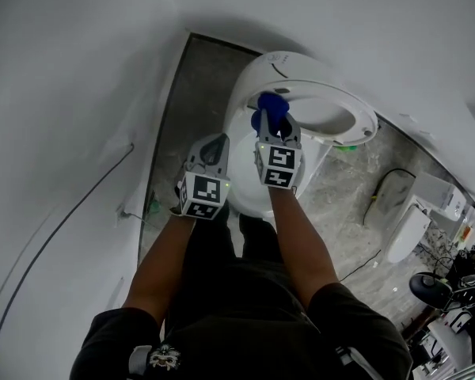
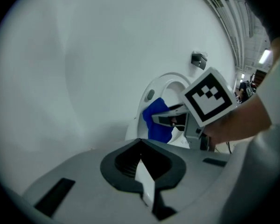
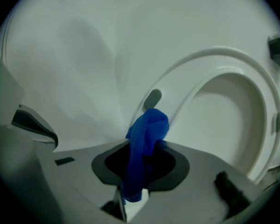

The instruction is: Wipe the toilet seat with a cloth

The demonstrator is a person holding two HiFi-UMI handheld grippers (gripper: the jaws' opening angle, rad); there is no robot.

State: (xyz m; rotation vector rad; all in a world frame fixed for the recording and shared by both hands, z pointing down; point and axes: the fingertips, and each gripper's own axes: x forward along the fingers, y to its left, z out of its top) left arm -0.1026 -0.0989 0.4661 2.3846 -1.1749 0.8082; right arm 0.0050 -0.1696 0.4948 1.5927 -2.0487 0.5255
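From above, the right claw (image 1: pixel 273 123) is up at the near left of the seat (image 1: pixel 362 117), with a blue cloth (image 1: pixel 267 105) bunched at its tip and close to the ring; whether it touches I cannot tell from here. The left claw (image 1: pixel 214 145) hangs lower and to the left, over the bowl (image 1: pixel 245 192) and clear of the work. A strip of grey floor (image 1: pixel 182 109) runs along the left of the toilet, a thin cable (image 1: pixel 79 204) trails down the wall there, and more white fixtures (image 1: pixel 404 228) stand well off to the right, so nothing crowds the seat itself. In the left gripper view, that claw's jaws are pressed together with nothing between them, and beyond them the right one shows with the cloth against the white ring; a small bracket (image 2: pixel 198 59) sits on the wall behind. In the right gripper view, the jaws are clamped on the cloth, which rises from the pinch in a soft fold and flops forward just short of a grey pad (image 3: pixel 152 98) on the ring, so I take it the seat is lifted and its underside faces us. The cloth looks light, limp and easy to crush, so it should be pinched deep in the bunch, leaving a loose wad out front to drag over the smooth, hard, likely slippery plastic. The pads and the ring's curved edge are what I'd expect it to snag on.
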